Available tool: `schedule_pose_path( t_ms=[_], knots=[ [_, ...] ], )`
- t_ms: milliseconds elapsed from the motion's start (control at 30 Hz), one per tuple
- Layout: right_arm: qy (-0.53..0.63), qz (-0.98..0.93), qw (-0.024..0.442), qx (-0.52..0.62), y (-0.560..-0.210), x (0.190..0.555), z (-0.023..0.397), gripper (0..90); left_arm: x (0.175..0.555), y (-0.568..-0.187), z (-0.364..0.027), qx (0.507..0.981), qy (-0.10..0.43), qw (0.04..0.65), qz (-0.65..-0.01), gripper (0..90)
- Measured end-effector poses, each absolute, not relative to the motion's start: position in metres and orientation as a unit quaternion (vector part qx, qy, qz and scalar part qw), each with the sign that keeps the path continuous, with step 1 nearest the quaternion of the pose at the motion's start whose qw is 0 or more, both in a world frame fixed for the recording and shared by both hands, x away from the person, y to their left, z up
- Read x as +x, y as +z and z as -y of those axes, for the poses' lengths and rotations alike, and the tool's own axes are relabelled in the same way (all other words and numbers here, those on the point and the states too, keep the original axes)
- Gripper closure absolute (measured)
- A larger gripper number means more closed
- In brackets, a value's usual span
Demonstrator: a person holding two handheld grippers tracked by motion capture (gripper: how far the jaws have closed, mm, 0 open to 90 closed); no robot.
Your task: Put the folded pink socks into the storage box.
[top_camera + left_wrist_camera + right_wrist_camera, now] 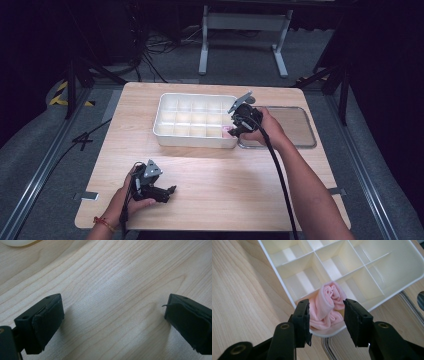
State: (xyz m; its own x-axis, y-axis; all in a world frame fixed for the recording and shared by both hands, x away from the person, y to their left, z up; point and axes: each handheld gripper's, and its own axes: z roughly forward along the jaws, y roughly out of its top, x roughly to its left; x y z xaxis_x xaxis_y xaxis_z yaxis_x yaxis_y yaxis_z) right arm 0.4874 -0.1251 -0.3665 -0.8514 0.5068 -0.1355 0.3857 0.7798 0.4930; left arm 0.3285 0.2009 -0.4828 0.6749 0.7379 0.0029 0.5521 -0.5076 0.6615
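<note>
A white divided tray (pixel 195 141) stands at the middle back of the wooden table (pixel 215 175). A rolled pink cloth (pixel 328 297) lies in its near right corner compartment, seen as a small pink spot (pixel 226 131) in the high view. My right gripper (pixel 326 306) is open, its jaws flanking the cloth on both sides without visibly squeezing it; from above it hangs over that corner (pixel 234 131). Near the table's front left, my left gripper (pixel 171 192) is held low over bare wood (pixel 113 302), open wide with nothing between its jaws.
A flat metal tray (pixel 295 125) lies right of the white tray, and its rim (pixel 412 307) shows beside the corner. The other compartments (pixel 299 267) hold nothing. The white tray's corner (pixel 17 242) lies far ahead of the left gripper.
</note>
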Motion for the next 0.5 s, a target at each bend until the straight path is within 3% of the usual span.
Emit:
schedule_pose_path(
  t_ms=[500],
  knots=[
    [0.237, -0.931, 0.149, 0.233, -0.359, 0.472, 0.139, 50.2, 0.328, -0.483, -0.201, 0.855, 0.143, 0.324, -0.378, 2.5]
  ],
)
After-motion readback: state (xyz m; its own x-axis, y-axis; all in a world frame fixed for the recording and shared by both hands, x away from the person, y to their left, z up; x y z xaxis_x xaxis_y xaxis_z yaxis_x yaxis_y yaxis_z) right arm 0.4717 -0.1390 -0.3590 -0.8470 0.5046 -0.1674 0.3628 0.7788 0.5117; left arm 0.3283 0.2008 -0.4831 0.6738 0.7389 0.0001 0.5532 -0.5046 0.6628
